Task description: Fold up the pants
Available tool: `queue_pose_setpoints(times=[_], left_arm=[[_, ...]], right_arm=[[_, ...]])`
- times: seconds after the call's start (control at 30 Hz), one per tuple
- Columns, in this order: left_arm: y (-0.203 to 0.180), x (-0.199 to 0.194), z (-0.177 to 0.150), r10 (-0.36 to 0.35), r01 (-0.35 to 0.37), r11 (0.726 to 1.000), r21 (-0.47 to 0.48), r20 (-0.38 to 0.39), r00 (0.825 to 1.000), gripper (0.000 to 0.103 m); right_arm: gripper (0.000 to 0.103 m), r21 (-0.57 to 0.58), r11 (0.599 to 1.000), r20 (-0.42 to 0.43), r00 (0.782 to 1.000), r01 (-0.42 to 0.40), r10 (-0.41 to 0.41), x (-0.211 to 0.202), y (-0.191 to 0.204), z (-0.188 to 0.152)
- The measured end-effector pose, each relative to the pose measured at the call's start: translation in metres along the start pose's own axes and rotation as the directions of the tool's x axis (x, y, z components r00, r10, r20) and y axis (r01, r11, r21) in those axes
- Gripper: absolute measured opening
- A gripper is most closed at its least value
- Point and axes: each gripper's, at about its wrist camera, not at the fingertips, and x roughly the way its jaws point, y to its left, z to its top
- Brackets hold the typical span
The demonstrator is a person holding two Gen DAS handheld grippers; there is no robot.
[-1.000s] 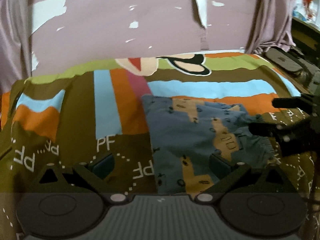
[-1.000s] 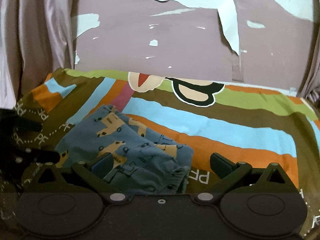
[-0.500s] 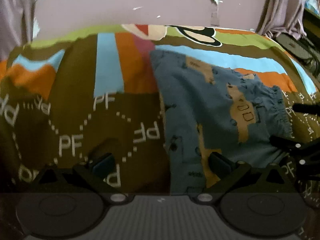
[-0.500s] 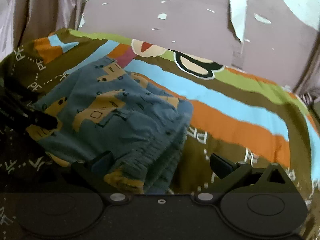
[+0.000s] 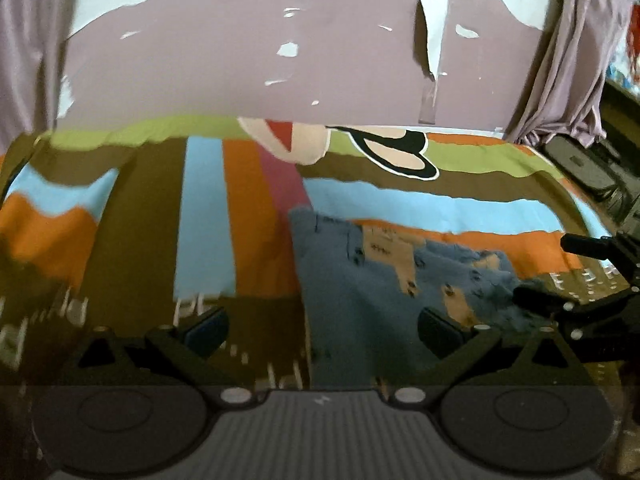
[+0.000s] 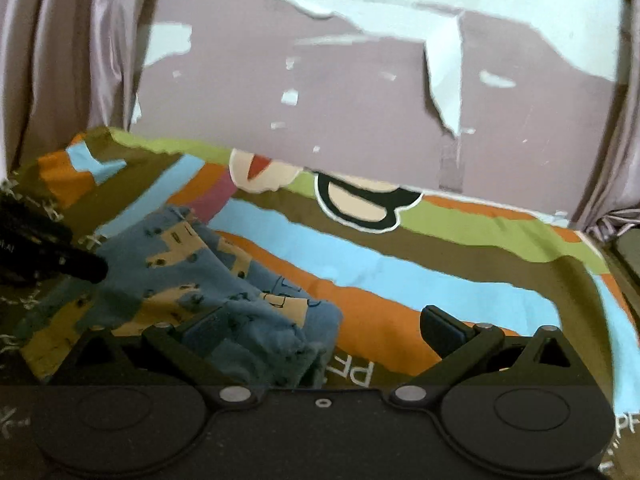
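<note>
The pants [image 5: 360, 280], blue with tan vehicle prints, lie folded in a compact stack on the striped bedspread [image 5: 204, 220]. My left gripper [image 5: 322, 328] is open just short of the stack's near left edge, with its right finger over the fabric. In the right wrist view the pants [image 6: 180, 272] sit at lower left, their gathered waistband nearest. My right gripper [image 6: 322, 328] is open, its left finger over the waistband and its right finger over bare bedspread [image 6: 400, 276]. Each gripper shows in the other's view: right gripper [image 5: 542, 270], left gripper [image 6: 82, 250]. Neither has cloth between its fingers.
A cartoon face [image 5: 392, 152] is printed on the bedspread near its far edge. Behind stands a mauve wall [image 5: 280, 40] with peeling paint, and curtains [image 5: 560, 60] hang at both sides. Dark boxes [image 5: 580, 164] sit off the bed's right edge.
Both wrist views had dipped close over the pants half a second ago; now both have drawn back and tilted up. The pants stay folded on the bed.
</note>
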Motion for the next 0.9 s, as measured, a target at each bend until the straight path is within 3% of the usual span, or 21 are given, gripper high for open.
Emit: queue_pose_setpoints(times=[0.1, 0.23, 0.4, 0.47, 0.53, 0.63, 0.77, 0.9], left_arm=[[0.005, 0.021, -0.004, 0.057, -0.056, 0.998, 0.019, -0.048, 0.997, 0.103], [0.033, 0.017, -0.019, -0.009, 0.006, 0.997, -0.083, -0.037, 0.999, 0.103], [0.043, -0.004, -0.015, 0.005, -0.003, 0.995, -0.101, 0.021, 1.0, 0.103], [0.047, -0.01, -0.007, 0.0, 0.007, 0.995, -0.103, 0.064, 0.998, 0.103], [0.05, -0.009, 0.004, -0.049, 0.059, 0.992, -0.114, 0.086, 0.995, 0.103], [0.051, 0.004, 0.019, -0.134, 0.141, 0.981, -0.131, 0.064, 0.989, 0.103], [0.048, 0.028, 0.027, -0.246, 0.247, 0.965, -0.085, 0.018, 0.969, 0.103], [0.047, 0.05, 0.023, -0.288, 0.283, 0.957, -0.07, -0.069, 0.955, 0.103]], right_arm=[[0.102, -0.023, 0.999, -0.067, 0.996, 0.049, -0.05, 0.018, -0.006, -0.012], [0.102, 0.073, 0.997, -0.055, 0.998, 0.03, -0.026, 0.008, -0.024, -0.018], [0.102, 0.079, 0.997, 0.003, 1.0, 0.012, -0.012, -0.006, -0.025, -0.008], [0.102, 0.074, 0.997, 0.023, 0.999, -0.03, 0.028, -0.006, -0.027, -0.001], [0.102, 0.097, 0.989, 0.026, 0.994, -0.113, 0.111, -0.004, -0.032, 0.006], [0.102, 0.165, 0.953, -0.019, 0.966, -0.253, 0.259, 0.01, -0.044, 0.012], [0.102, 0.267, 0.882, -0.083, 0.903, -0.388, 0.422, 0.03, -0.059, 0.006], [0.101, 0.315, 0.834, -0.104, 0.857, -0.452, 0.504, 0.042, -0.071, -0.002]])
